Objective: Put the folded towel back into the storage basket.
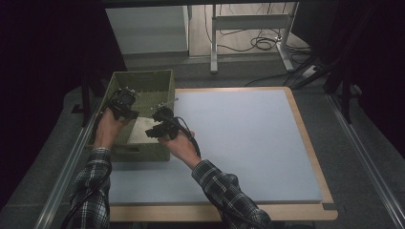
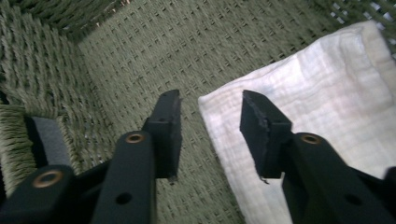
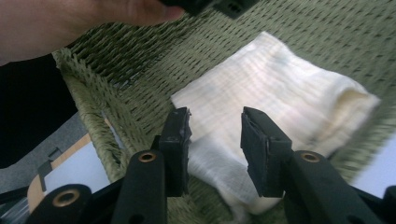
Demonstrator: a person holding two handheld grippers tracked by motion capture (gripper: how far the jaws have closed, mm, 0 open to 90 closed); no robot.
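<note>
Folded white cloth (image 2: 322, 107) lay flat on the floor of the green woven basket (image 1: 143, 78). Left gripper (image 2: 210, 109) and right gripper (image 3: 215, 126) hovered above it, jaws spread, pinching nothing. Placement looked done; only withdrawal remained.

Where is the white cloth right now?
The folded white cloth lies on the floor of the green woven basket, at the table's left side, under both grippers.

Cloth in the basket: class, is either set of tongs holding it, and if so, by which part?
Nothing is held. Both left tongs and right tongs stand open above the cloth, which lies folded in the basket.
</note>
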